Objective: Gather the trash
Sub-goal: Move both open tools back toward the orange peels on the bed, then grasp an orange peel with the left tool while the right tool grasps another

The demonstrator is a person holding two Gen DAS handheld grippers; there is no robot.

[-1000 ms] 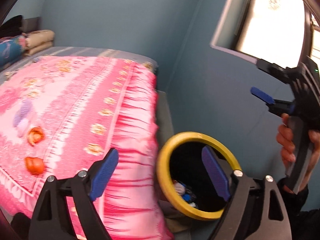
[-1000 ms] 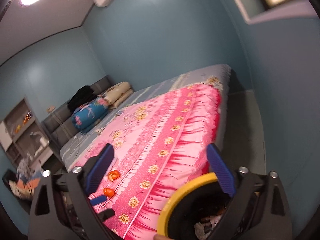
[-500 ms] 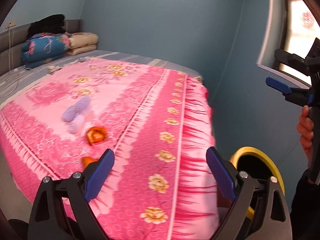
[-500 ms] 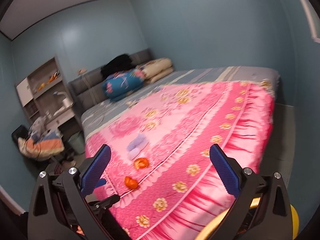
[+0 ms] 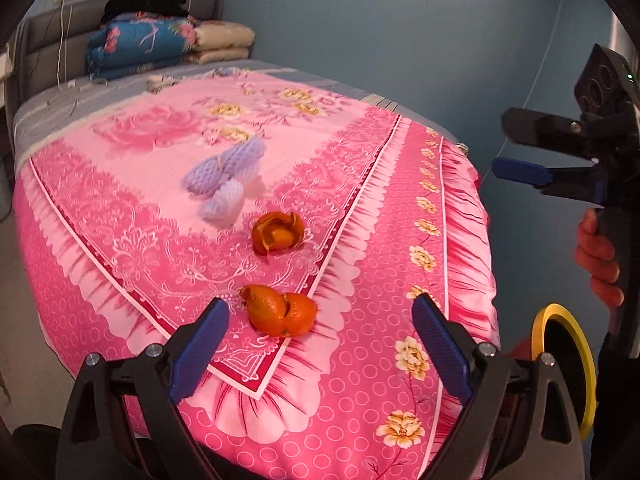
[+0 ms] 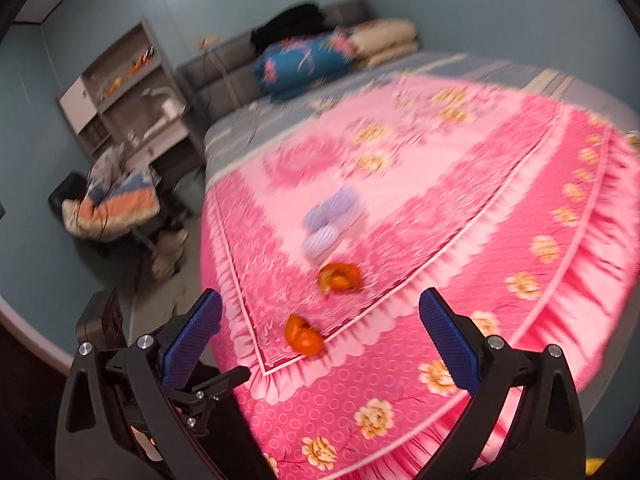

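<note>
Two orange peels lie on the pink bedspread. The nearer peel sits just ahead of my left gripper, which is open with nothing between its blue pads. The farther peel lies behind it. Beyond both are purple foam fruit nets. My right gripper is open too, held in the air off the bed's right corner by a hand. A yellow-rimmed bin stands on the floor at the right.
Folded quilts and pillows are stacked against the grey headboard. To the left of the bed stand a shelf unit and a chair piled with clothes. A blue wall runs behind and to the right of the bed.
Both views have swung left, away from the bin and onto the bed. The peels and foam nets now sit in the middle, closer, and the bin has slid to the right edge.
</note>
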